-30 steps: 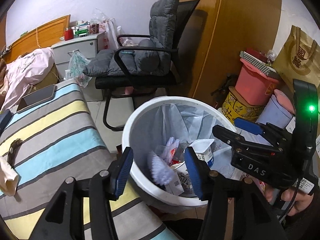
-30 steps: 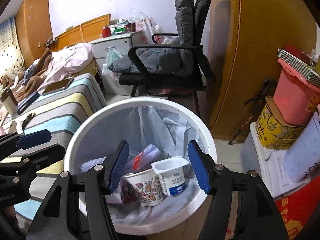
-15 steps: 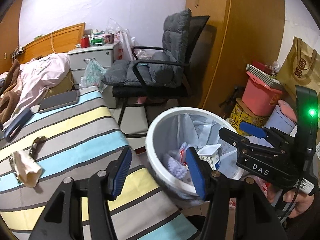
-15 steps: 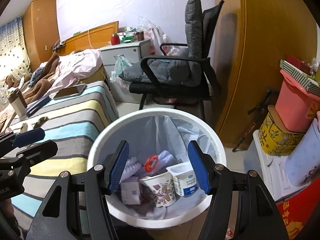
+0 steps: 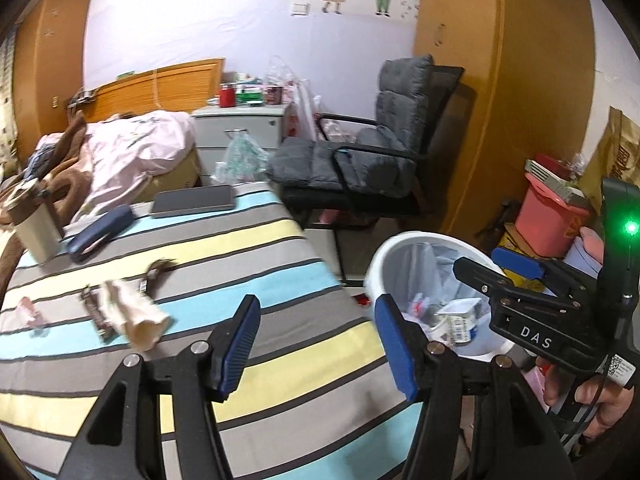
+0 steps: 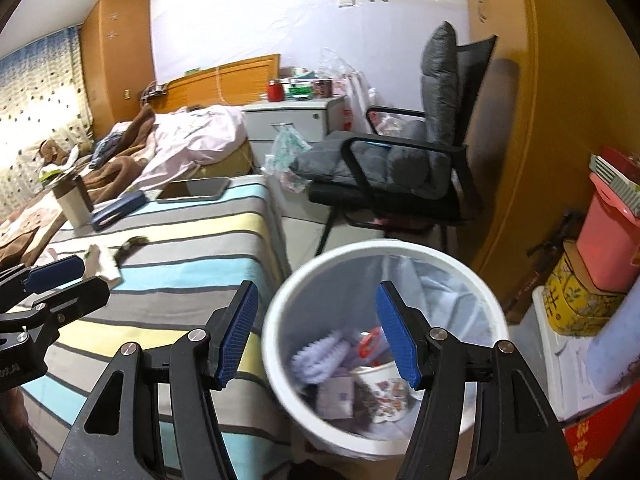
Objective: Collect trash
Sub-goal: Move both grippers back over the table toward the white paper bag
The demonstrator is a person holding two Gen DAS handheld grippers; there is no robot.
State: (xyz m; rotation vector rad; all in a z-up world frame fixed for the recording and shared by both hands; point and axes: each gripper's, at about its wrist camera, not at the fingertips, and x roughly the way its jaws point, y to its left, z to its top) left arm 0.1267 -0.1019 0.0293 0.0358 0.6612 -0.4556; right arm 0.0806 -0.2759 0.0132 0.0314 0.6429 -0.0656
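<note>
A white trash bin (image 6: 280, 320) with a plastic liner stands on the floor beside the striped bed; it also shows in the left wrist view (image 5: 384, 256). Cups and wrappers (image 6: 380, 388) lie inside. My left gripper (image 5: 316, 344) is open and empty above the bed's edge. My right gripper (image 6: 316, 340) is open and empty above the bin's left rim. On the bedspread lie a crumpled beige tissue (image 5: 134, 316), dark wrappers (image 5: 158, 272) and a pink scrap (image 5: 28, 308).
A tablet (image 5: 194, 200), a blue case (image 5: 100, 232) and a cup (image 5: 36, 232) sit on the striped bed (image 5: 240, 264). A grey office chair (image 5: 360, 160) stands behind the bin. Boxes and a pink bucket (image 5: 548, 220) are stacked at the right.
Both grippers have pulled back and swung left from over the bin toward the bed. The bin now sits lower right, and the trash on the bedspread has come into view.
</note>
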